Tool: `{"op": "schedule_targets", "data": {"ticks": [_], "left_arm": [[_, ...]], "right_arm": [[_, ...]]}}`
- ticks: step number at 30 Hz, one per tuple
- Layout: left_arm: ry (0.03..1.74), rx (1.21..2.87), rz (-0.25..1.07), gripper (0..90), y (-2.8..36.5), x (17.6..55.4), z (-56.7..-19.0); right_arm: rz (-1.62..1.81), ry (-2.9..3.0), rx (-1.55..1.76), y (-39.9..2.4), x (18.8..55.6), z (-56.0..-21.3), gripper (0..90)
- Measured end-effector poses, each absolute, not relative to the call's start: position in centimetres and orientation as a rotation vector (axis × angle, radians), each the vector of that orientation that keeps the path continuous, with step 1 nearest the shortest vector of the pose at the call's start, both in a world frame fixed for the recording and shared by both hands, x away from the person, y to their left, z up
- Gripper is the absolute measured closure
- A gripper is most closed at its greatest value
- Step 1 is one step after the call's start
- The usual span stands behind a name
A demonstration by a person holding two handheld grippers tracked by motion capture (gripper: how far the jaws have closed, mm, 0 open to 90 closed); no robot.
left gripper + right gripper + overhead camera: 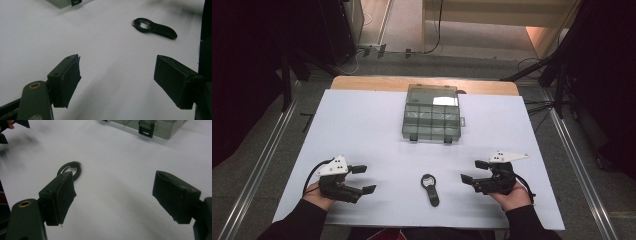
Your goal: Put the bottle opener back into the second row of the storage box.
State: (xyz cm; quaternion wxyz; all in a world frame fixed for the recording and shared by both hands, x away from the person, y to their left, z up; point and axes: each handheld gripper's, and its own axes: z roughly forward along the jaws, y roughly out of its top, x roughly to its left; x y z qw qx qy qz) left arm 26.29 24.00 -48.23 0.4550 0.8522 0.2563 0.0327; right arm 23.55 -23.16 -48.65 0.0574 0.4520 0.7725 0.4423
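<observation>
From the high view, you are holding both grippers low over the white sheet (362, 130), one on each side of the black bottle opener (430, 189). The opener is lying flat near the front edge, handle pointing back at you, ring end facing the clear compartment box (432, 114). Your right gripper (473, 171) is sitting just right of the opener with its jaws standing wide and nothing between them; your left gripper (363, 179) is waiting well left of it, also wide and empty. The right is the nearer one, so I would take the opener with that: come in across the narrow handle rather than the ring, drop the pads flush to the sheet, and close squarely so it does not skate away.

In the left gripper view, the opener (155, 28) is lying beyond and to the right of your spread pads (67, 80), untouched.

In the right gripper view, the opener's ring (70, 168) is peeking out just behind the left pad (61, 197), so you are needing a small shift toward it to centre the handle. The box's black latch (146, 128) is showing well beyond the opener.

Around the opener, the sheet is covering a wooden table (362, 82); grey floor (312, 90), rails and cables are lying past it in a dim room.
</observation>
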Motion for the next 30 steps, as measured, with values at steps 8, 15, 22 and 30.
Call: {"op": "schedule_targets", "data": {"ticks": [8,15,22,30], "left_arm": [[0.634,2.100,0.083,21.1,24.0,26.3,-48.2],[0.635,2.100,0.081,21.1,24.0,26.3,-48.2],[0.637,2.103,0.079,21.1,24.0,26.3,-48.2],[0.637,2.095,0.085,21.1,24.1,26.3,-48.2]], "right_arm": [[1.331,2.317,1.411,-22.5,23.7,-48.5,18.4],[1.302,2.343,1.445,-21.4,24.0,-48.5,18.4],[1.290,2.356,1.465,-20.5,24.2,-48.4,19.2],[1.266,2.385,1.511,-19.5,24.6,-48.5,20.5]]}}
